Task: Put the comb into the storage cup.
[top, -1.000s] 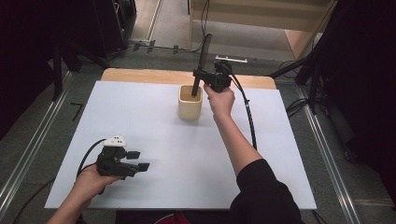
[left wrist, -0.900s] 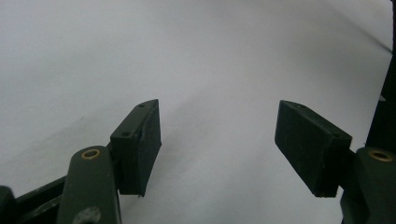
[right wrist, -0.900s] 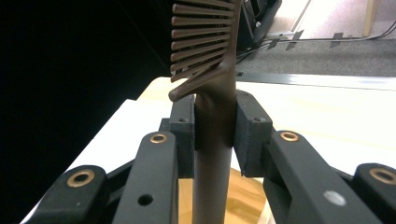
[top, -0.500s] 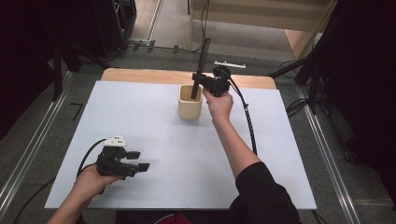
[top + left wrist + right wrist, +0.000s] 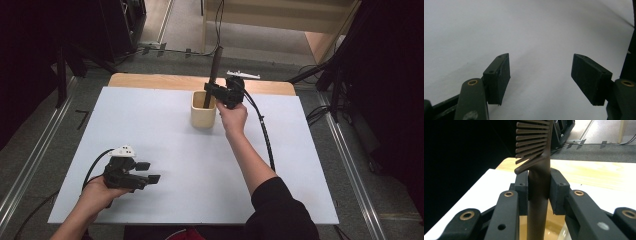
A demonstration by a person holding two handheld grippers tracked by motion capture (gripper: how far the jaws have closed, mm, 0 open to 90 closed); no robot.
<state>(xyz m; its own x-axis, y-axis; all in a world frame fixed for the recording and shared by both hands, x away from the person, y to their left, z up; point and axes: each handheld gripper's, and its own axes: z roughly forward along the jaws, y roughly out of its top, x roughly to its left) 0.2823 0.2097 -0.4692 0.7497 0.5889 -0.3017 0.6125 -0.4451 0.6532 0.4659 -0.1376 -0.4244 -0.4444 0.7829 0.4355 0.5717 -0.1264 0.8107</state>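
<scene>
Little changed against the earlier frames: right gripper [image 5: 214, 90] at much the same spot above the cup [image 5: 203, 111], perhaps a touch nearer the far edge of the bench [image 5: 300, 150]; left gripper [image 5: 147, 171] unmoved near the near left corner; comb [image 5: 214, 70] upright in the cup as before.

Right gripper clamped on the comb's handle, both pads pressed flat against it in the right gripper view [image 5: 539, 192]. Comb [image 5: 537, 157] dark brown, smooth and matte, with a round straight handle and a row of thin parallel teeth fanning to one side at the top. Lower end down inside the cup [image 5: 554, 227], near the middle of the far edge of the bench.

Cup pale cream, squat, cylindrical with soft rounded walls, glossy yellowish inside.

Left gripper [image 5: 541, 80] spread wide with nothing between its pads, held low over bare bench [image 5: 524, 30]. Pads black, blocky, wedge-shaped, on dark arms with brass-ringed pivots.

Bench top white, flat and matte, with a strip of light wood along the far edge.
</scene>
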